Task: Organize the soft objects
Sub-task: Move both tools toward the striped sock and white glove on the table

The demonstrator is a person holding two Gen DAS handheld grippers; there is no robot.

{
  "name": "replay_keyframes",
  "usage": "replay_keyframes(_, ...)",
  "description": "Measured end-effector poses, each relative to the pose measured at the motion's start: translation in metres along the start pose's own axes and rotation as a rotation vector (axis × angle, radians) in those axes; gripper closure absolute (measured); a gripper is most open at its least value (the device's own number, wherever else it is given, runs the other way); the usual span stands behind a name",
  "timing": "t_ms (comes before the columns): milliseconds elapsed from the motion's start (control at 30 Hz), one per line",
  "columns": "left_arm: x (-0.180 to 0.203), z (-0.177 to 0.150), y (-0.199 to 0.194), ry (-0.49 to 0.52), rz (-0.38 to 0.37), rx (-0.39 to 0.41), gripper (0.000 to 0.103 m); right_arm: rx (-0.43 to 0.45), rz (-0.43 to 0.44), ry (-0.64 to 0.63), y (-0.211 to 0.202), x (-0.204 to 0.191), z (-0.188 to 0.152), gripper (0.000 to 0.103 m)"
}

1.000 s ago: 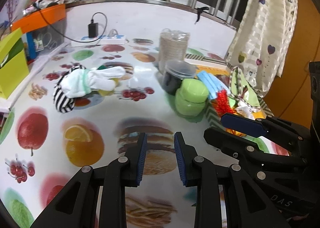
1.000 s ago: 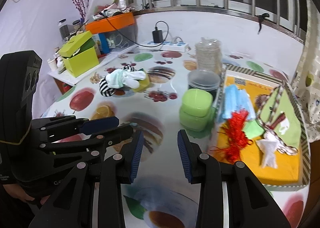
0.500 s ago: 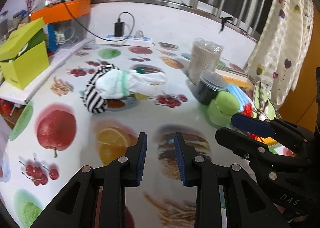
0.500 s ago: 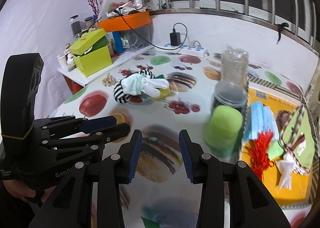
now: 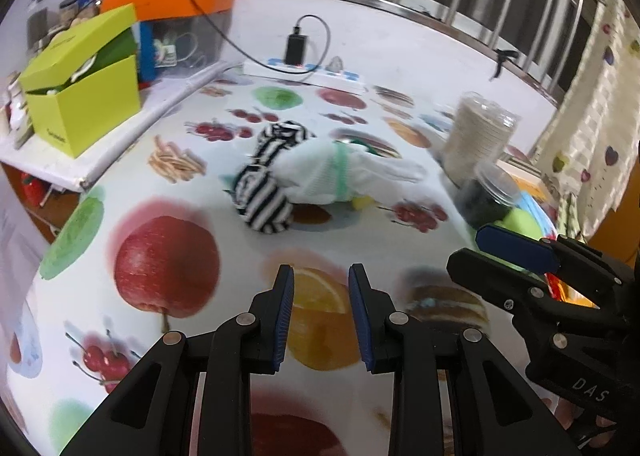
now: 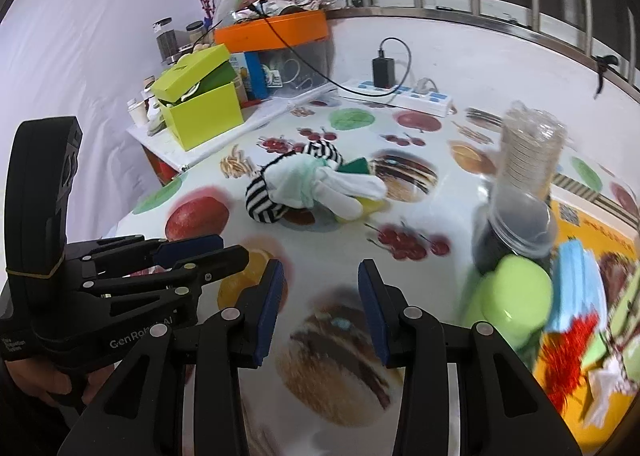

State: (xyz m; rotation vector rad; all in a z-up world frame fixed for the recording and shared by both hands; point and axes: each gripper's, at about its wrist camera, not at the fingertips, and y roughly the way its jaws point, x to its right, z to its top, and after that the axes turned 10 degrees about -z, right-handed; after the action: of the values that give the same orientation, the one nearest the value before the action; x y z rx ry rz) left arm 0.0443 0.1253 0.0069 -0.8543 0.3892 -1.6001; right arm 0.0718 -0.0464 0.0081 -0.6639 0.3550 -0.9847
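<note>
A pile of soft things lies mid-table: a black-and-white striped sock (image 5: 264, 192) (image 6: 264, 204), a white sock with a green band (image 5: 336, 176) (image 6: 320, 184) over it, and yellow and green pieces (image 6: 368, 204) under them. My left gripper (image 5: 320, 296) is open and empty, above the table short of the pile. My right gripper (image 6: 320, 288) is open and empty, to the right of the left one. Each gripper shows in the other's view, the right one (image 5: 520, 252) and the left one (image 6: 192, 252).
A lime-green box (image 5: 80, 96) (image 6: 200, 104) stands on a low shelf at left. A power strip (image 5: 304, 72) lies at the back. A stack of cups (image 5: 476, 136), a dark container (image 6: 516, 232), a green jar (image 6: 512, 296) and blue masks (image 6: 580, 284) crowd the right.
Both grippers have swung left and moved toward the sock pile, which now sits nearer and more central in both views. The jaws stay open.
</note>
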Motion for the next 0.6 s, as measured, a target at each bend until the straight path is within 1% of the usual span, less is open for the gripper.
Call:
replay_keyframes(333, -0.038, 0.012, 0.005, -0.067, 0.021, 0.014, 0.076, 0.008, 0.035, -0.019, 0.037, -0.017, 0.033, 0.063)
replay_keyframes(600, -0.057, 0.016, 0.01, -0.101, 0.008, 0.019, 0.075, 0.006, 0.035, -0.008, 0.069, -0.022, 0.055, 0.063)
